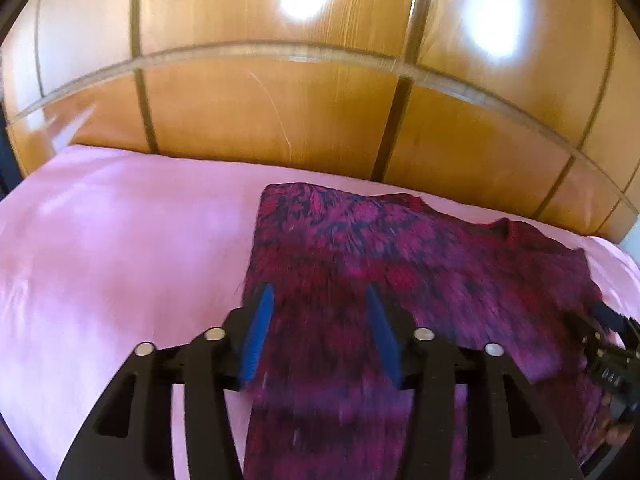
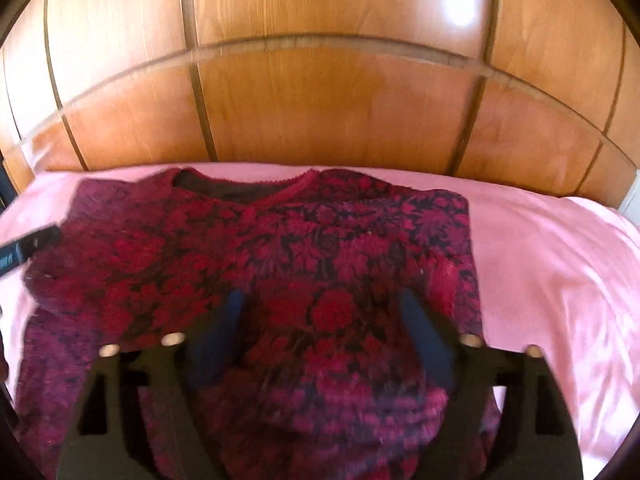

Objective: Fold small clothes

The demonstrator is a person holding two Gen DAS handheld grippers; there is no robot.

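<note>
A small red and purple patterned top [image 2: 280, 280] is seen lying on a pink sheet [image 2: 560, 264] against a wooden headboard [image 2: 320, 112]; its neckline [image 2: 248, 190] is turned toward the headboard, and its lower part is drawn down toward the cameras. In the right wrist view the garment is spread nearly flat, front up, with both shoulders visible; no finished fold can be made out there. In the left wrist view one side edge is shown running straight, though whether that is a fold or merely the hem cannot be told through the blur. The left gripper [image 1: 318, 300] is held with its blue pads partly apart over the cloth, nothing being pinched between them; the right gripper [image 2: 322, 304] is spread wide above the middle of the top, and no fabric is clamped. The task is therefore judged to be at an early stage: the garment appears laid out and released, while the sides, the sleeves and the final halving are still to be folded; a fresh grasp on an edge is likely needed first.
</note>
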